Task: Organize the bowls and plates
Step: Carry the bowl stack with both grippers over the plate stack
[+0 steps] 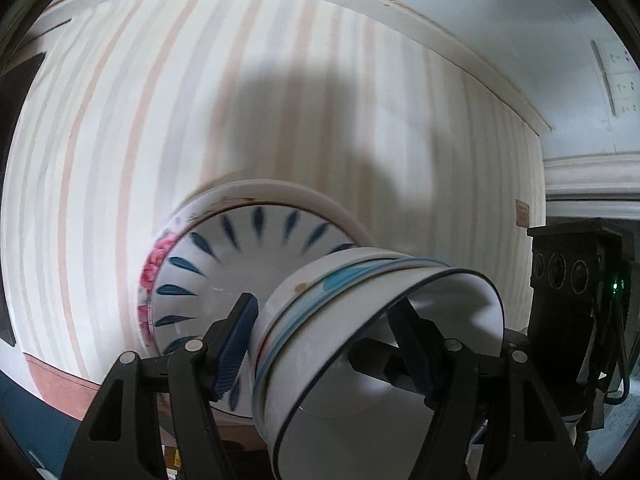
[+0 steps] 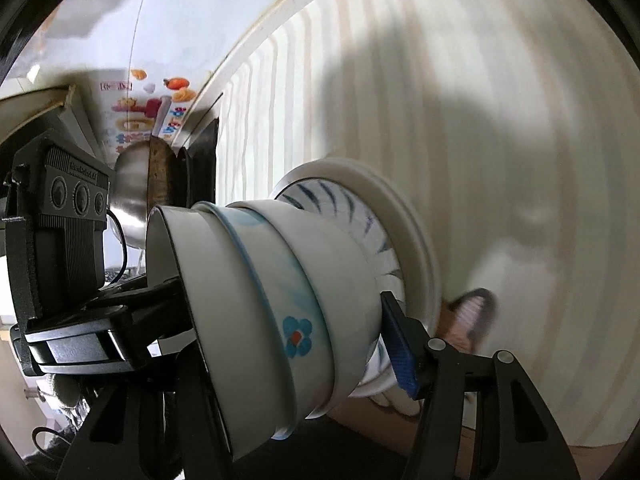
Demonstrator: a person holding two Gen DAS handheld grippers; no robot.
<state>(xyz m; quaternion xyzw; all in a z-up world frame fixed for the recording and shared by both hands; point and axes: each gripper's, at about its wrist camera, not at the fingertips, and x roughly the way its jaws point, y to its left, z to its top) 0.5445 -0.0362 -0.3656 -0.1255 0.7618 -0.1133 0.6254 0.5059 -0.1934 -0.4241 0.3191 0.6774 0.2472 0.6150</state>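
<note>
**Stack of bowls and plates carried between two hand-held grippers**

Both wrist cameras look down past their own fingers at one shared load: a stack of bowls (image 1: 360, 320) nested on their sides, with a blue-petal plate (image 1: 248, 256) and a wider white plate (image 1: 280, 192) pressed against the far end of the stack. One bowl carries a small blue flower with a red centre.

The left hand-held gripper (image 1: 324, 344) stands about half open, one blue pad on the outer wall of the bowls and the other finger reaching inside the nearest bowl, so it clamps the stack by its rim. The right hand-held gripper (image 2: 288, 332) is likewise about half open; one blue pad presses where bowl meets plate, and its other finger is hidden behind the stack, so the grip looks firm but cannot be seen in full.

The stack hangs in the air above a striped cloth surface (image 1: 120, 120), touching nothing below. Near the surface's far corner, by a wall, stand a steel bowl (image 2: 130, 192) and a wooden board (image 2: 158, 178).

Judged from this, the step in hand is carrying the gathered dishes to their place. The next move likely calls for both grippers to travel together, turn the stack upright and lower it gently before letting go.
</note>
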